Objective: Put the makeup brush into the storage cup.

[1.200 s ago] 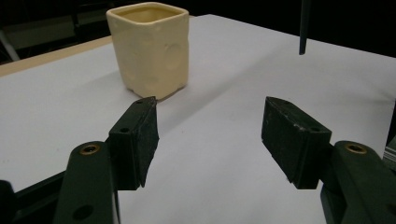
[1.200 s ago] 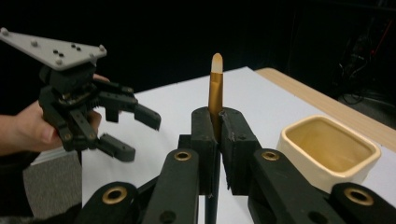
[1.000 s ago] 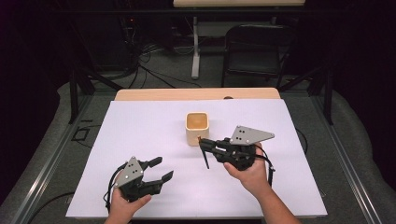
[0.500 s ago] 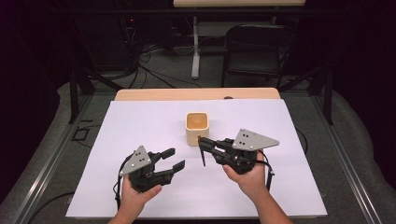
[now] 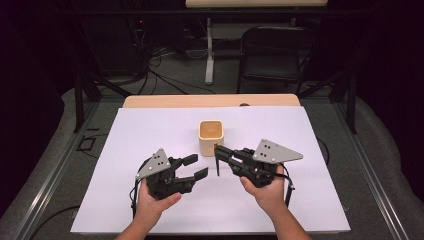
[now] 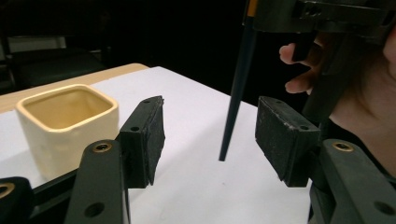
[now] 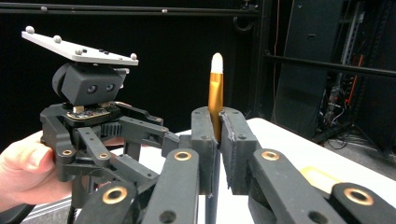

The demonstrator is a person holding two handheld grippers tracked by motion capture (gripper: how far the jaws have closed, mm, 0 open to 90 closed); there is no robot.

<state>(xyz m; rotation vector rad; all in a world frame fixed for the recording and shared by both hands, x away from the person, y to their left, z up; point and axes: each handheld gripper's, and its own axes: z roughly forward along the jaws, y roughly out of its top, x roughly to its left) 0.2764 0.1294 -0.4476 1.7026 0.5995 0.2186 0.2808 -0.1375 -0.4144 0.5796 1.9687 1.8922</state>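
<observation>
The right gripper point(image 5: 218, 148), a black two-jaw tool with a grey three-cornered plate on top, was clamped on a slim dark pencil-like stick with a gold band and a whitish tip point(image 7: 215, 91); in the right gripper view its pads point(image 7: 203, 140) pressed on the stick from both sides, the gold and white end rising above them and the dark shaft running down below; in the high view the same stick point(image 5: 217, 162) hung nearly upright from the jaw tips, its pointed lower end close above the white sheet; whether the point touched the sheet could not be told. The left gripper point(image 5: 195, 166), of the same black make with its own grey plate, held nothing; its jaws stood apart after having just closed a little, with no thing pressed between them; in the left gripper view the two pads point(image 6: 148, 140) framed the hanging shaft point(image 6: 237, 93), which stood farther off beyond them and not in their grasp. Each tool sat in a hand of the person, the left hand point(image 5: 152, 202) and the right hand point(image 5: 267, 192) coming in from the near edge. Just beyond the right gripper's tips stood a small cream-coloured square ceramic cup point(image 5: 211, 136), open and upright, near the middle of the white sheet-covered table point(image 5: 140, 130); behind the table stood a dark folding chair point(image 5: 275, 55).
</observation>
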